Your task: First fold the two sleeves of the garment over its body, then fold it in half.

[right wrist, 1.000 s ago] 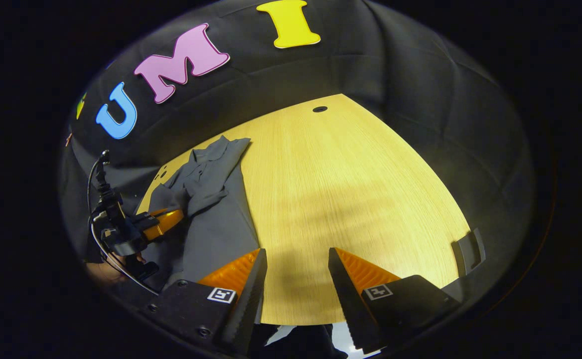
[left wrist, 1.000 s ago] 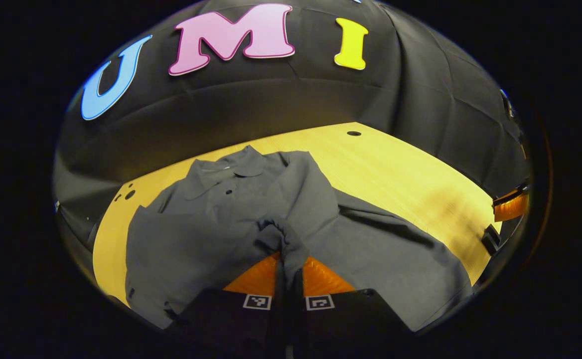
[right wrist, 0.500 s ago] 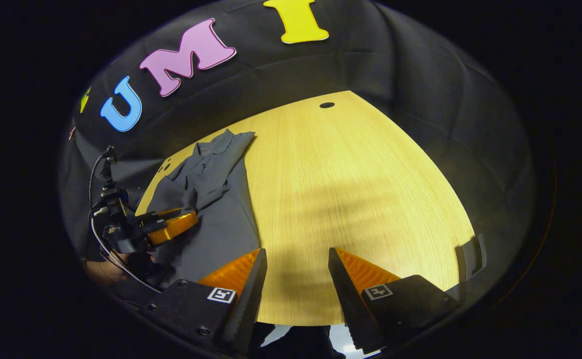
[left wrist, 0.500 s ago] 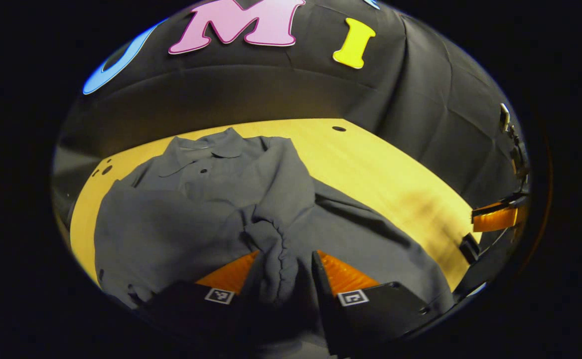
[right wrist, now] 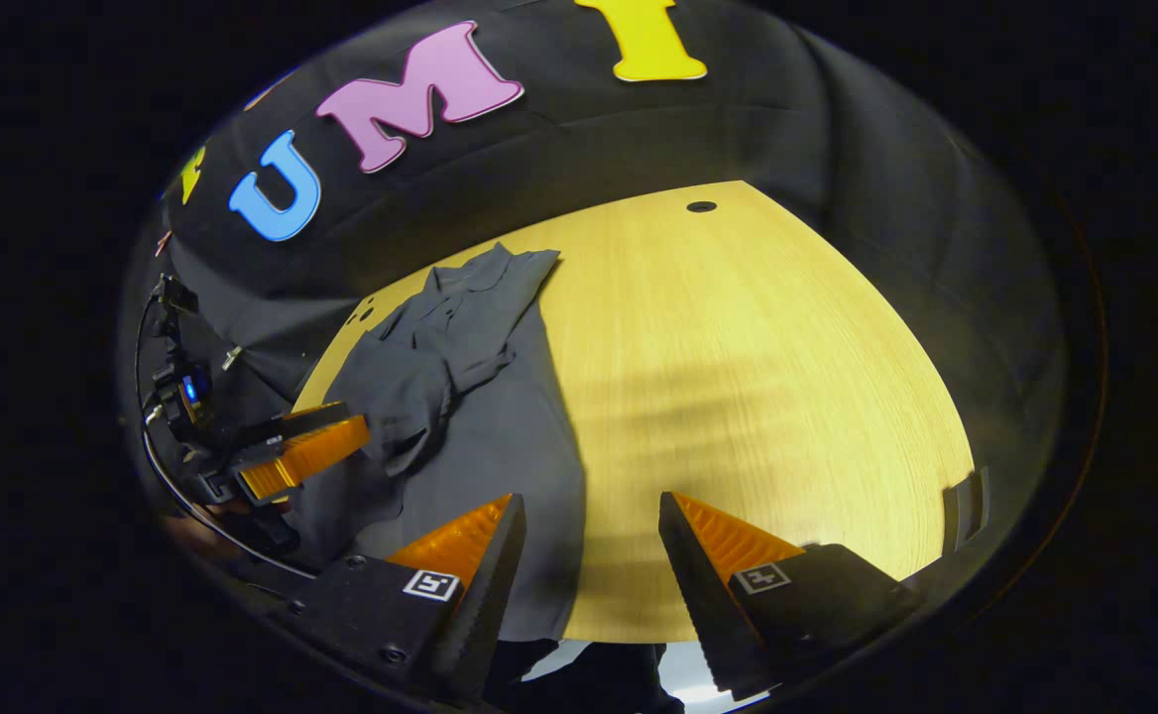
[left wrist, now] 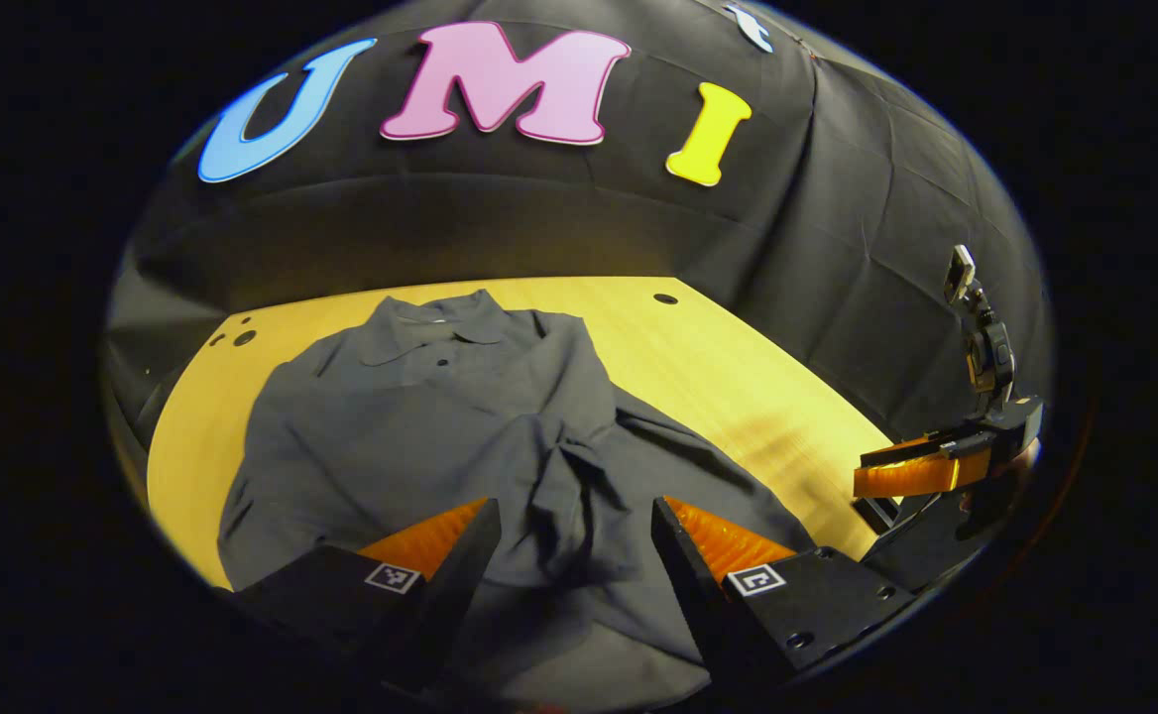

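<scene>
A dark grey collared garment (left wrist: 420, 426) lies flat on the pale wooden surface (left wrist: 738, 377), its collar (left wrist: 430, 332) pointing toward the far edge by the black cloth wall and its body spread over the surface's left part as the left gripper view shows it. One sleeve (left wrist: 564, 466) is folded in over the body and lies there in a bunched, wrinkled strip running down the middle of the cloth toward the near edge. The left tongs (left wrist: 564, 521) stand spread, with a wide gap between the two fingers; the end of the folded sleeve lies in that gap below them, and neither finger presses on it. In the right gripper view the same garment (right wrist: 470, 397) sits along the left side of the surface (right wrist: 738, 377), with the folded sleeve (right wrist: 420, 387) a raised lump on it and the left tongs (right wrist: 341, 436) just beside that lump, near the surface's left edge, held in a hand that is mostly hidden. The right tongs (right wrist: 584, 516) are spread too and pinch nothing; they hang over the near edge, one finger above the garment's hem and the other above bare wood. In the left gripper view the right tongs (left wrist: 871, 476) show at the surface's right edge, apart from the cloth
</scene>
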{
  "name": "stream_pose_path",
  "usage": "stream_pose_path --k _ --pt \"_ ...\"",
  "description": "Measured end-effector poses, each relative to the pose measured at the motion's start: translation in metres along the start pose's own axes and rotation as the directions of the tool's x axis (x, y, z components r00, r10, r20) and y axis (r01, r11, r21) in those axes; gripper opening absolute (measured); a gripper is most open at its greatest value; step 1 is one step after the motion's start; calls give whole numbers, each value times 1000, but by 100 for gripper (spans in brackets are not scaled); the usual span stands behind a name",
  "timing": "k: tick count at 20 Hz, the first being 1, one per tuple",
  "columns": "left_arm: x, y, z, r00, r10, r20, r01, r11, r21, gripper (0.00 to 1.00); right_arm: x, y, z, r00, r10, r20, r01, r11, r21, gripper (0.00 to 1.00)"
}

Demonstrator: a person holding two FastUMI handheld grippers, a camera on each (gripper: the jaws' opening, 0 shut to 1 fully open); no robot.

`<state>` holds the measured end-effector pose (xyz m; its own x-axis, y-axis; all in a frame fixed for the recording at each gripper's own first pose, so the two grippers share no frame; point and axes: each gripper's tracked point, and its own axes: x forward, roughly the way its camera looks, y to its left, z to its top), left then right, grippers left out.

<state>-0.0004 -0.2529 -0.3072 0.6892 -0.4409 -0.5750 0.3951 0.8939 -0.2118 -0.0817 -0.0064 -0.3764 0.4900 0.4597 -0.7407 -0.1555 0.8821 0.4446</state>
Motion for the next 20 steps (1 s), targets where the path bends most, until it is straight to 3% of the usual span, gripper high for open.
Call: stream_pose_path --k 5,11,20 --pt "-67 52 -19 999 39 0 -39 999 -36 96 -4 31 -27 999 -5 -40 4 1000 -13 89" --pt "-125 136 -70 986 154 -68 -160 982 -98 96 4 40 -62 990 -104 -98 104 995 -11 89" --pt "-146 226 -157 944 244 -221 -264 962 -64 97 15 33 -90 964 -217 -156 215 976 -26 90"
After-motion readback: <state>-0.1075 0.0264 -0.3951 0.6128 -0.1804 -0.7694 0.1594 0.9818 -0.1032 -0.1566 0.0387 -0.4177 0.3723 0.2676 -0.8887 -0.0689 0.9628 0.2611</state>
